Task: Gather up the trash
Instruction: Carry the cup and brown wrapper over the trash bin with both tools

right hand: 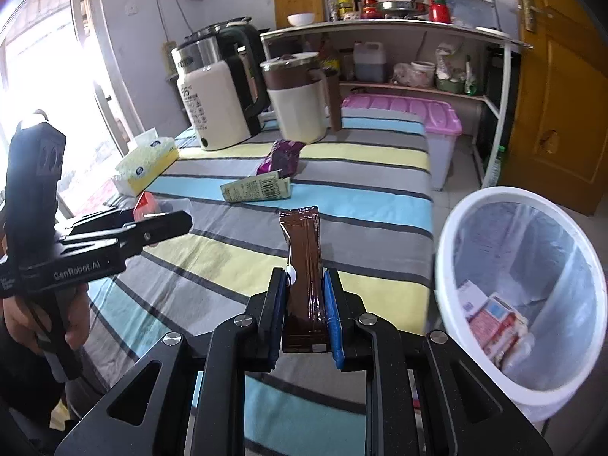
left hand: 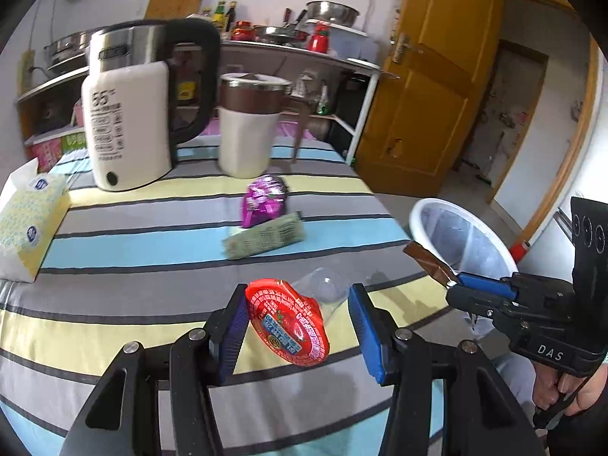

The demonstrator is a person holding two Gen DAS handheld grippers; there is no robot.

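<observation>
My left gripper [left hand: 298,307] is open around a clear plastic cup with a red foil lid [left hand: 288,321] lying on the striped table; its jaws stand on both sides, not closed on it. My right gripper [right hand: 304,285] is shut on a brown snack wrapper [right hand: 304,266] and holds it above the table's right edge, left of the white trash bin [right hand: 448,250]. The wrapper also shows in the left wrist view [left hand: 429,260]. A purple wrapper [left hand: 264,199] and a green wrapper [left hand: 264,241] lie mid-table.
A white kettle [left hand: 127,121] and a brown-and-cream mug [left hand: 249,129] stand at the far side. A tissue pack [left hand: 26,224] lies at the left. The bin [left hand: 421,216] holds several packets. A pink-lidded box [right hand: 437,121], shelves and a wooden door stand beyond.
</observation>
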